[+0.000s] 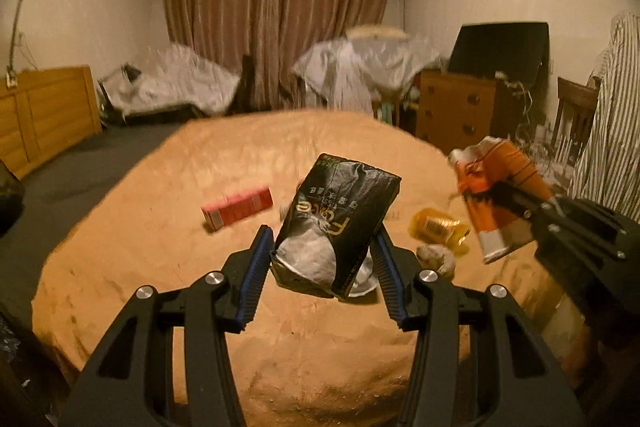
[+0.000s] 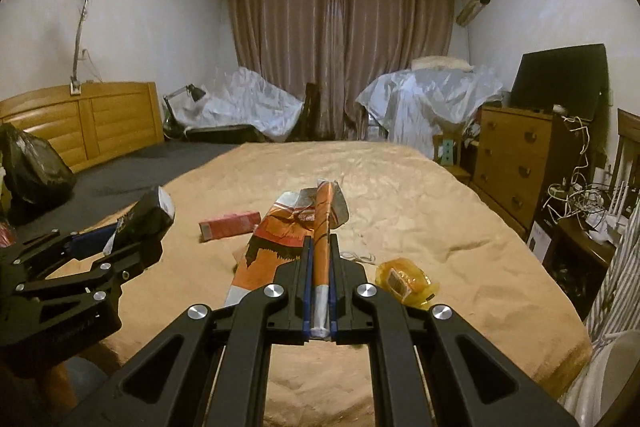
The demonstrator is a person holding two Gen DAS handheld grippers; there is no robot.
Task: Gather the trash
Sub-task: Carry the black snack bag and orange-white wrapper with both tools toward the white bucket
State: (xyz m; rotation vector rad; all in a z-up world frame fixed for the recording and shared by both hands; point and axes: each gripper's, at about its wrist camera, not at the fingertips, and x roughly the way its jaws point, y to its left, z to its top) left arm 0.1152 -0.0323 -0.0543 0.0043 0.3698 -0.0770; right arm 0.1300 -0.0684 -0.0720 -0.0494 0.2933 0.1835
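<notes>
Nearest to me, the left hand-held gripper [image 1: 320,267] is clamped on a black tissue pack [image 1: 336,223], its blue pads pressing both sides of the crumpled lower end; the pack is lifted clear of the bed and tilts away. To its right, the right hand-held gripper [image 2: 319,291] is clenched tight on an orange snack wrapper [image 2: 296,227], the folded foil pinched flat between the fingers and the rest of it fanning out to the left, also held above the blanket.

Beneath them lies the bed's tan blanket [image 2: 420,211]. Just right of the wrapper, a yellow crinkled wrapper [image 2: 404,281] lies on the blanket, near the bed's right edge. In the left wrist view a pale crumpled wad [image 1: 436,257] sits beside it, and something silvery shows under the black pack, too hidden to name. Farther off, left of centre, a red box [image 2: 230,225] lies flat on the blanket, well apart from both grippers, with open blanket around it.

The blanket's far half is bare up to its far edge. To the left the bed shows a dark grey sheet [image 2: 160,163], with a black bag [image 2: 32,163] at its left edge. A wooden dresser [image 2: 516,159] stands close along the right edge, cables beside it. Curtains [image 2: 340,51] hang at the far wall.
</notes>
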